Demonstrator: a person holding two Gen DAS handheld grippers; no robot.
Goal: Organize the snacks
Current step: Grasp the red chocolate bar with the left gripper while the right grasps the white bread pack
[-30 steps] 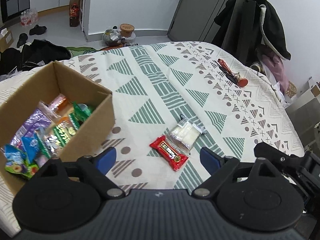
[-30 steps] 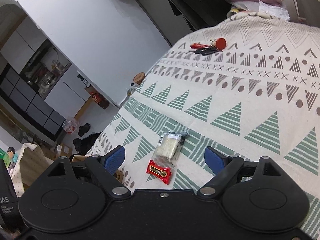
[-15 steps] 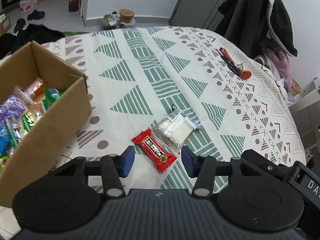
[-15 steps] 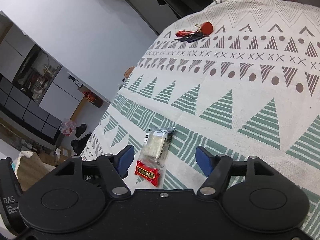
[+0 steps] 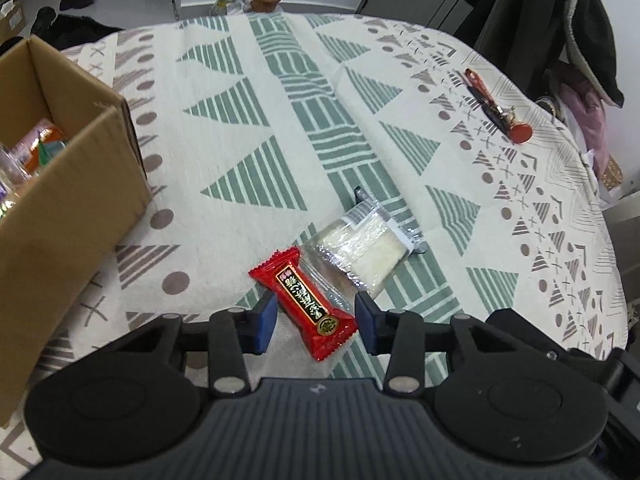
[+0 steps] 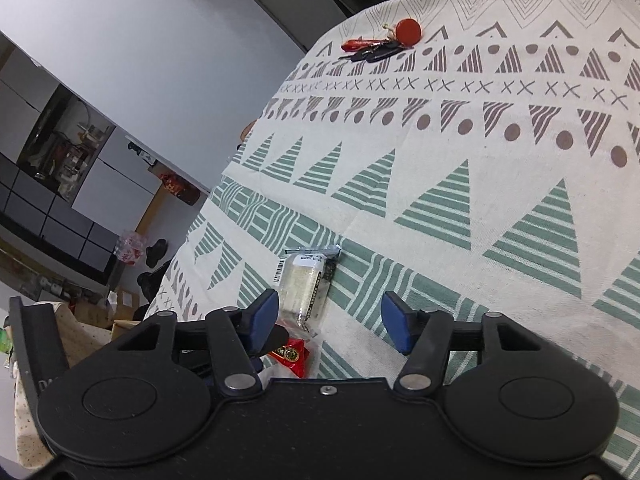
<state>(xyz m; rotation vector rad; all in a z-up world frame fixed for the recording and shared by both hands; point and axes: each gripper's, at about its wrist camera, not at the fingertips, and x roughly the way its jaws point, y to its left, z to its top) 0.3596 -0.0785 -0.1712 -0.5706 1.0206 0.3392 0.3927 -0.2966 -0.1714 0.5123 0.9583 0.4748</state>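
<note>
the left gripper (image 5: 316, 316) hangs low over a patterned tablecloth (image 5: 256, 128), its blue-padded jaws spread on either side of a red snack packet (image 5: 303, 298) that lies flat and slantwise on the cloth; gaps show between pads and wrapper, so nothing is pinched. just beyond the red packet, and overlapping its far right edge, lies a clear packet of pale rice cake (image 5: 362, 246) with a dark strip along one end. at the left stands an open cardboard box (image 5: 72, 200) with bright wrappers (only partly visible) inside. far to the right on the cloth rests a bunch of keys with a red round tag (image 5: 502, 112).

from the right wrist view, the right gripper (image 6: 330, 320) is also spread wide and holding nothing, poised above the cloth (image 6: 480, 184) with the clear rice cake packet (image 6: 306, 284) just inside its left pad and the red packet (image 6: 290, 354) partly hidden behind that finger. the keys (image 6: 380, 46) lie far off near the table's edge.
</note>
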